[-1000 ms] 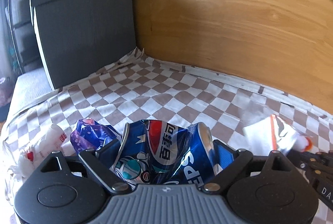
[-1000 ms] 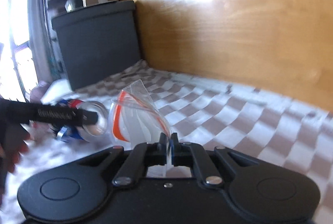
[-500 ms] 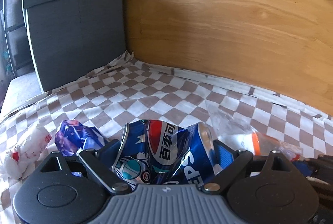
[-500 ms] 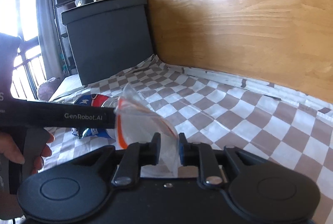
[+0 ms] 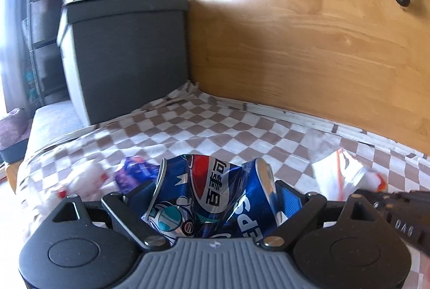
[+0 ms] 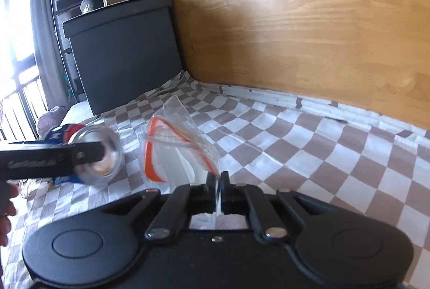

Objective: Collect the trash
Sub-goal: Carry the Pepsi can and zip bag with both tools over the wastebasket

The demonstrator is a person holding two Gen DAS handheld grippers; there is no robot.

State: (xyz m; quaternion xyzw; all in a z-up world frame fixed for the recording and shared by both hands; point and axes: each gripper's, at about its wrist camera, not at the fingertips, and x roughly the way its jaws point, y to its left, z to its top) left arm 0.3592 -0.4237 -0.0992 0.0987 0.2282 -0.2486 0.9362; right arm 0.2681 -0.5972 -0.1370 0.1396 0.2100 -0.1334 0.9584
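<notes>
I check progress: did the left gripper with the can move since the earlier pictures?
Yes. The left gripper, shut on the can, moved rightward: the grey box sits further right.

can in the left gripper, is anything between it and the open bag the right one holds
Nothing visible. The can, held in the left gripper, sits just beside the mouth of the bag pinched by the right gripper, with only the checkered cloth below.

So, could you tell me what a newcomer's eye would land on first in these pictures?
The crushed blue Pepsi can, clamped in the left gripper, fills the foreground. Next comes the clear plastic bag with orange trim, pinched in the right gripper above the brown-and-white checkered sheet.
</notes>
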